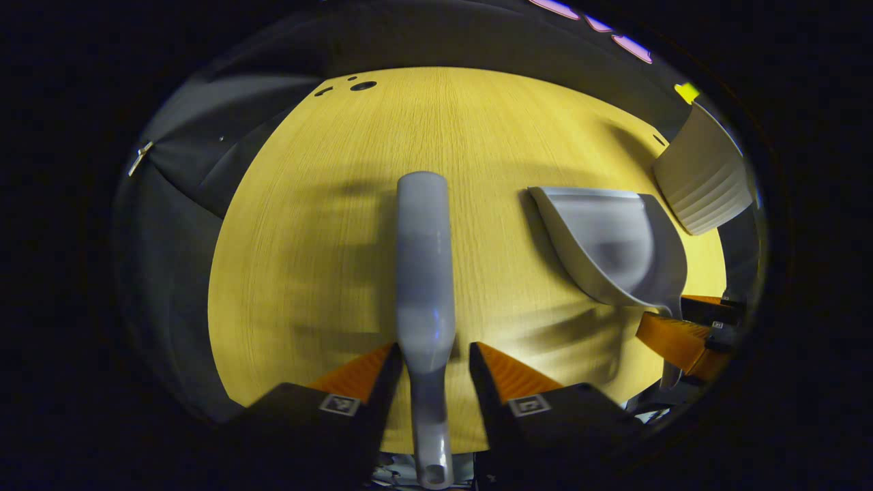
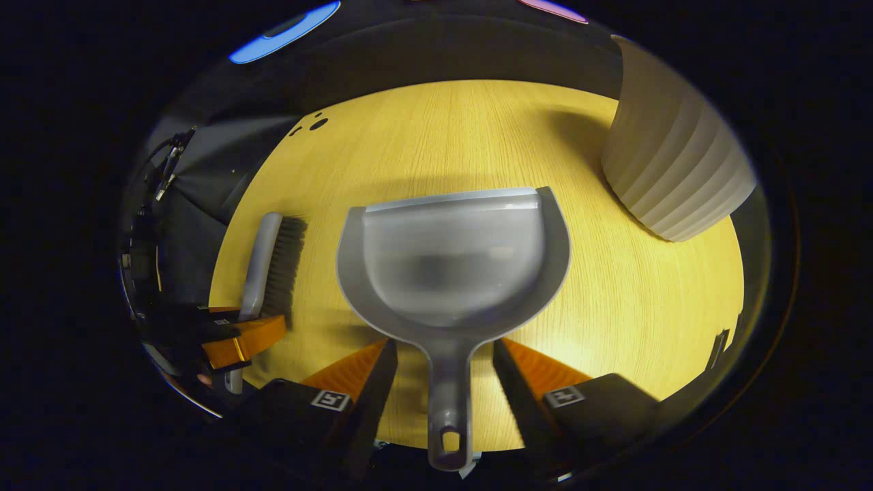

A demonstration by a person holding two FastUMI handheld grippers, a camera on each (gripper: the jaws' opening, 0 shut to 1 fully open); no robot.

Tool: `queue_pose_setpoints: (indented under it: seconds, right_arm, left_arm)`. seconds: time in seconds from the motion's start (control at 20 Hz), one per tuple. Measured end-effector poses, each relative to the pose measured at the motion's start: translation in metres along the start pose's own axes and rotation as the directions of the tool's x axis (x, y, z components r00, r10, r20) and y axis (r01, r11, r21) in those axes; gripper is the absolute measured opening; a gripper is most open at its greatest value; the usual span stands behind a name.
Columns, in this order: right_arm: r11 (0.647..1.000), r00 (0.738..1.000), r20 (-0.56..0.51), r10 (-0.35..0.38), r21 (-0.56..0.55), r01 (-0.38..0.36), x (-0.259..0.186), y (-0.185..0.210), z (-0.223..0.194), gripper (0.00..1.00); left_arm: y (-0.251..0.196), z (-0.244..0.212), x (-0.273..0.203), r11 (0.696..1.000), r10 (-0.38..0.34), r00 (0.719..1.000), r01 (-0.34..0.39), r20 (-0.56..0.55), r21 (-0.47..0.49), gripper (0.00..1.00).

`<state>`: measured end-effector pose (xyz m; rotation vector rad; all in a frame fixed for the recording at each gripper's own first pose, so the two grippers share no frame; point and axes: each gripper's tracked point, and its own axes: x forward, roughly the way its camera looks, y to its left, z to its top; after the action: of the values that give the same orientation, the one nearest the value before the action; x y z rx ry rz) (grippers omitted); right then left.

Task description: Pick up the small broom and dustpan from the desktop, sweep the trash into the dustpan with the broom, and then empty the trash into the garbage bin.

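A grey broom (image 1: 424, 259) rests bristles-down on the yellow wooden desktop (image 1: 477, 123), its handle running back between the fingers of my left gripper (image 1: 434, 348). Those fingers stand close on either side, with a thin gap on the right. The grey dustpan (image 2: 453, 252) lies flat with its mouth facing away. Its handle passes between the fingers of my right gripper (image 2: 445, 344), with table showing on both sides. In the right gripper view the broom (image 2: 262, 262) and left gripper (image 2: 239, 341) are at the left. The left gripper view has the dustpan (image 1: 610, 239) and right gripper (image 1: 682, 341) at the right.
A ribbed white garbage bin (image 2: 672, 164) stands at the desktop's far right, just beyond the dustpan; it also sits at the right edge of the left gripper view (image 1: 702, 177). Small dark holes (image 2: 318, 124) mark the far left corner. Dark cloth surrounds the table (image 2: 443, 123).
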<state>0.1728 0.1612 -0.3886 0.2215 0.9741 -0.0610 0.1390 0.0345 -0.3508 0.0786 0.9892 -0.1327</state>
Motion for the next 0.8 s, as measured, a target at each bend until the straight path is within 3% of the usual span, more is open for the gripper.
queue_pose_setpoints:
  seconds: [0.05,0.1,0.3,0.45,0.6,0.8]
  right_arm:
    - [1.0,1.0,0.015,0.004,0.011,-0.004,-0.009,-0.002,0.004,0.99]
    - [1.0,0.999,0.035,0.006,0.016,-0.006,-0.017,-0.005,0.008,0.99]
    - [1.0,0.984,0.177,0.001,-0.013,0.002,-0.062,-0.017,0.037,1.0]
    - [0.997,0.939,0.343,-0.006,-0.068,0.031,-0.107,-0.024,0.063,0.99]
    - [0.994,0.85,0.527,0.009,-0.094,0.048,-0.17,-0.03,0.09,0.99]
    - [0.991,0.685,0.728,0.039,-0.114,0.065,-0.244,-0.035,0.114,0.99]
  left_arm:
    - [0.0,0.005,-0.006,1.0,0.006,1.0,-0.006,0.019,0.003,0.83]
    - [0.001,0.004,-0.011,1.0,0.02,0.999,-0.021,0.04,0.012,1.0]
    - [-0.002,0.025,-0.058,0.997,0.058,0.982,-0.067,0.18,0.04,0.96]
    - [-0.012,0.046,-0.114,0.996,0.069,0.928,-0.085,0.365,0.027,0.96]
    - [-0.022,0.057,-0.177,0.995,0.092,0.835,-0.101,0.543,-0.014,0.96]
    - [-0.037,0.06,-0.246,0.991,0.136,0.675,-0.099,0.725,-0.093,0.96]
